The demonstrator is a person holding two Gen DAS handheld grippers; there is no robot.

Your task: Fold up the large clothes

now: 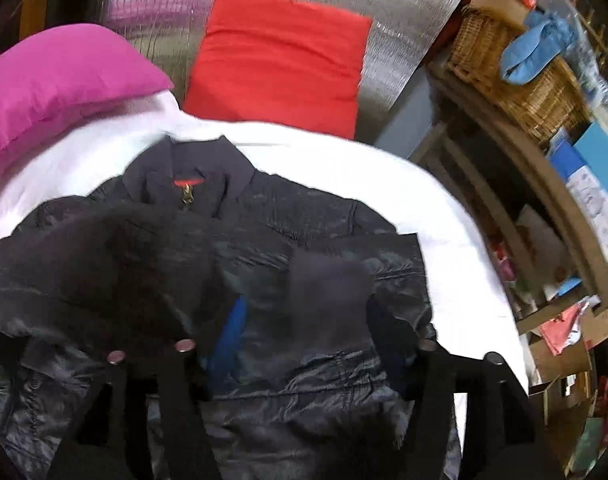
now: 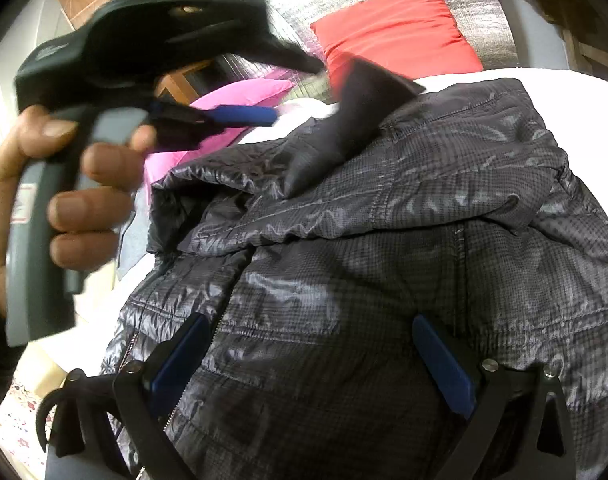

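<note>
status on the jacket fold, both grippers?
Left gripper open, above the sleeve cuff. Right gripper open over the dark quilted jacket. Nothing blocking.

White bed (image 1: pixel 344 160) w/ red pillow (image 1: pixel 280 60), wicker basket (image 1: pixel 516 84) on shelf.

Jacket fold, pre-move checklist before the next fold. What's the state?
1. Left gripper free of cloth: ok, jaws apart, pads not pressing the cuff.
2. Right gripper free: ok, jaws wide over the jacket, gripping nothing.
3. Cuff settled flat: cannot tell, it looks flat in the left wrist view, raised and blurred in the right.
4. Front closed: ok, zipper pull up at the collar.
5. Pillows clear: ok, pink pillow and red pillow lie apart from the jacket.
6. Hem straight: cannot tell, hidden behind the grippers.
</note>
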